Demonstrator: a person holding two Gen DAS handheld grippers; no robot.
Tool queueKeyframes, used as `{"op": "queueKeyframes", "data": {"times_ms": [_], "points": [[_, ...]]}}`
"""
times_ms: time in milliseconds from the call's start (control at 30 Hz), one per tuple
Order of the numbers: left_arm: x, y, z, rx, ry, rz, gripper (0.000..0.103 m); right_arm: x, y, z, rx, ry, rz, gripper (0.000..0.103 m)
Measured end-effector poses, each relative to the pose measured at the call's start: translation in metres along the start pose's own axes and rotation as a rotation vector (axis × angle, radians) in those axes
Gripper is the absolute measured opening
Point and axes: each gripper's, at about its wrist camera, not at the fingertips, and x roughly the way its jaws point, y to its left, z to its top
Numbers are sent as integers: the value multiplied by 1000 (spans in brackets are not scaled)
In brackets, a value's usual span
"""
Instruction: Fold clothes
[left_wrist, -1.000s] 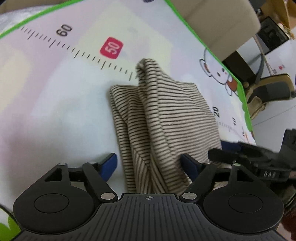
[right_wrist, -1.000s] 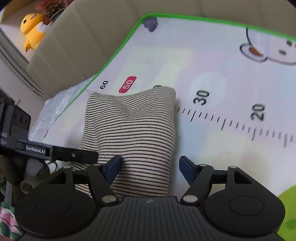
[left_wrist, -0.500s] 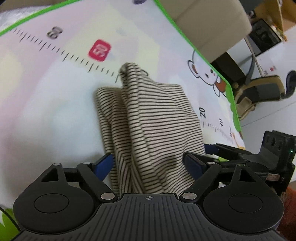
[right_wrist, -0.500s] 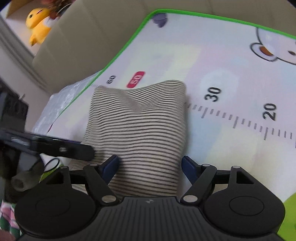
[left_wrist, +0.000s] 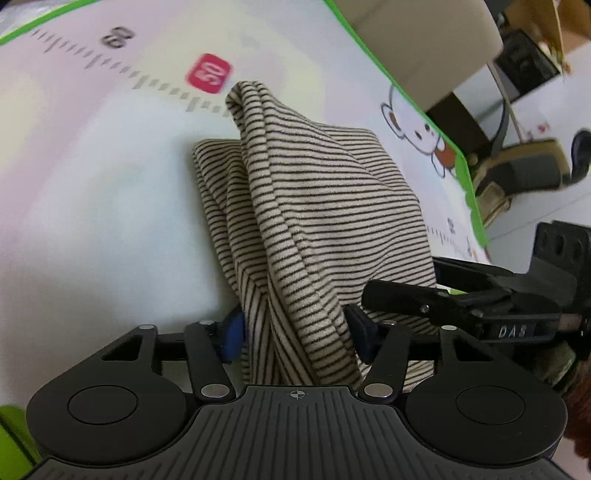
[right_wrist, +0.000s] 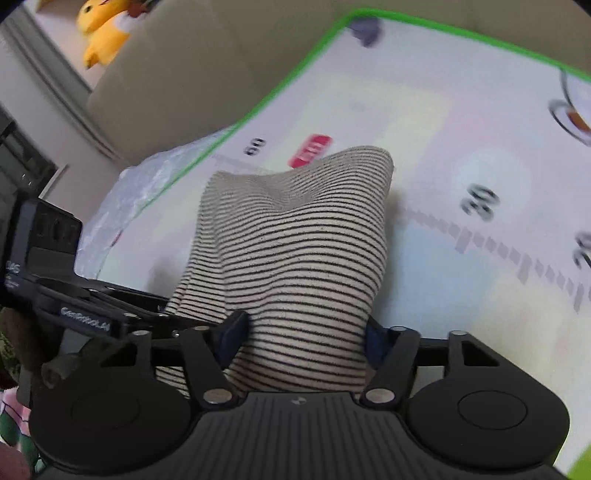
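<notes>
The cloth (left_wrist: 325, 206) is cream with thin dark stripes. The mat (left_wrist: 92, 177) is pale pastel, with a bright green border, grey ruler ticks, dark numerals and a red "50" tag (left_wrist: 209, 73). Both grippers are black with blue pads (right_wrist: 231, 334). The plush toy (right_wrist: 101, 29) is yellow.

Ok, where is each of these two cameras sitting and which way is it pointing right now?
Left wrist: on the left gripper, looking forward along its blue fingers over the striped garment onto the play mat; the right gripper enters at right.
Right wrist: on the right gripper, facing the same striped garment, the mat and a beige sofa beyond; the left gripper shows at left.
Shared: the garment held between both pairs of fingers, the red 50 mark, and each other's gripper.
</notes>
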Motion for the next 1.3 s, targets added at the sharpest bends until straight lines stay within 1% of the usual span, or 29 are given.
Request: {"op": "queueKeyframes", "data": {"times_ms": [67,200,267,300,333,400,433,467,567,600,667,733,800,833,867,900,933,1000,1067,1133,1200,1300], "points": [[-12,14,1,-28,-23,5,59,14,15,13,-39,-5,10,55],[-40,42,15,-47,-94,74,58,58,44,51,-164,-25,12,55],[-54,57,25,-57,-135,120,58,79,52,66,-207,-29,-6,58],[-57,65,30,-55,-152,142,58,90,55,73,-226,-31,-18,61],[-62,70,33,-61,-166,153,58,97,58,78,-237,-35,-28,63],[-71,80,39,-72,-193,176,57,98,60,79,-223,-50,-43,64],[-81,79,41,-57,-211,179,56,98,61,77,-229,-58,-54,65],[-92,77,42,-41,-229,182,53,95,64,71,-263,-68,-73,65],[-125,54,49,120,-343,180,53,90,75,57,-359,-96,-122,69],[-129,46,54,146,-372,165,53,91,80,54,-389,-104,-136,70],[-127,37,71,153,-401,129,54,84,89,47,-446,-147,-154,71],[-107,37,89,150,-368,123,55,73,98,41,-501,-204,-168,71],[-86,44,98,137,-338,185,52,61,106,35,-556,-262,-182,70],[-76,50,99,126,-327,212,51,56,111,32,-583,-290,-188,62],[-70,57,99,121,-319,233,46,51,116,28,-612,-314,-177,51],[-66,59,97,126,-316,245,44,45,124,22,-645,-328,-127,47],[-65,60,95,140,-316,247,44,44,130,18,-659,-321,-77,47],[-62,60,94,162,-316,248,44,62,136,14,-613,-226,6,45],[-59,60,91,167,-316,250,44,87,131,8,-571,-163,9,45],[-56,61,91,159,-313,249,46,107,127,2,-542,-111,11,50],[-57,63,87,164,-318,255,46,105,130,2,-548,-106,13,52],[-58,64,85,174,-320,252,47,104,126,4,-536,-97,29,52]]}}
